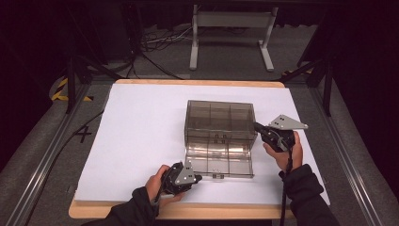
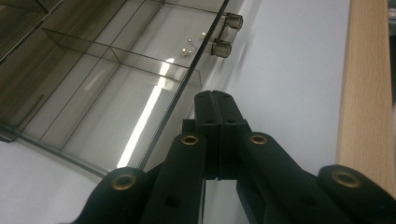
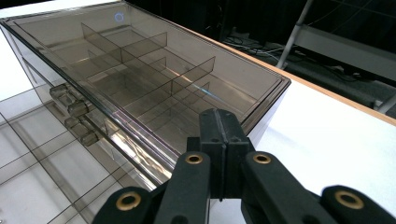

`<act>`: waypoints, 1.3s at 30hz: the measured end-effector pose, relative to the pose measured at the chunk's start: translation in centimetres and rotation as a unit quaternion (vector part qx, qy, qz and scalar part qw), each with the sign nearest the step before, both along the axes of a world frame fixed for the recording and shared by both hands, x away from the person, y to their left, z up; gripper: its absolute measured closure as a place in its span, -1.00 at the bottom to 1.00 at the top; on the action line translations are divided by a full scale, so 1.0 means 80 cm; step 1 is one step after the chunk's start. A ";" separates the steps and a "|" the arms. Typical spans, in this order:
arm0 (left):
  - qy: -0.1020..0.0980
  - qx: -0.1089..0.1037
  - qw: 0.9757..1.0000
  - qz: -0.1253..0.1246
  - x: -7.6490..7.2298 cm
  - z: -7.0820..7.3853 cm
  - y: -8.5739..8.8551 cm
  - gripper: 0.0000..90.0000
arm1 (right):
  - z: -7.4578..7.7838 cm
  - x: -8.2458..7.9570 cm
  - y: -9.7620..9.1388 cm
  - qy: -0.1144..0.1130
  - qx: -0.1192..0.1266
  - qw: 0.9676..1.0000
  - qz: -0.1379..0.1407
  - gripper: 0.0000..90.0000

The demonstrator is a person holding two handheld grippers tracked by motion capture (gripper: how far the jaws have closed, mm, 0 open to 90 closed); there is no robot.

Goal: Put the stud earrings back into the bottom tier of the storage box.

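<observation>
Nearest to me, my left tool (image 1: pixel 198 178) sits at about seven o'clock on the tabletop (image 1: pixel 141 122), its jaws pressed together with nothing between them. In the left gripper view its tips (image 2: pixel 215 100) lie just beside the front edge of the pulled-out drawer (image 2: pixel 107 88), at that drawer's near left corner; I cannot tell whether they touch it. The drawer is clear smoky plastic split by thin dividers, and its two small round knobs (image 2: pixel 226 33) stand further along the same edge.

Farther out, at about three o'clock, my right tool (image 1: pixel 257 125) is closed too and grips nothing. It points at the right end of the smoky organiser box (image 1: pixel 219 123), which stands near the middle of the white sheet. In the right gripper view the tips (image 3: pixel 220 116) rest close against the box's near corner.
</observation>
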State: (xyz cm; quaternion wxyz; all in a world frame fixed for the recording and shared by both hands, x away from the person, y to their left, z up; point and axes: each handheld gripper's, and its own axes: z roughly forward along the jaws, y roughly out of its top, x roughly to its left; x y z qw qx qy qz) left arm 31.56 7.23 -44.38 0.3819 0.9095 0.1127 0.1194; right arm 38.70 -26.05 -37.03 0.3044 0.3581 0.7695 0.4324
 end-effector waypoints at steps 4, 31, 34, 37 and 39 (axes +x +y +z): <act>0.005 0.003 1.000 0.006 0.003 -0.001 -0.005 1.00 | -0.001 0.000 0.000 -0.004 0.000 1.000 -0.001 1.00; 0.002 0.021 1.000 -0.001 0.009 -0.003 -0.045 1.00 | -0.001 -0.003 0.000 -0.004 0.003 1.000 -0.003 1.00; 0.000 0.025 1.000 -0.001 0.010 -0.004 -0.045 1.00 | -0.001 -0.003 0.000 -0.002 0.003 1.000 -0.001 1.00; 0.005 0.026 1.000 -0.002 0.010 -0.006 -0.044 1.00 | 0.000 -0.004 0.000 0.000 0.001 1.000 -0.001 1.00; 0.004 0.027 1.000 -0.001 0.010 -0.006 -0.044 1.00 | 0.000 -0.004 0.000 0.000 0.001 1.000 -0.001 1.00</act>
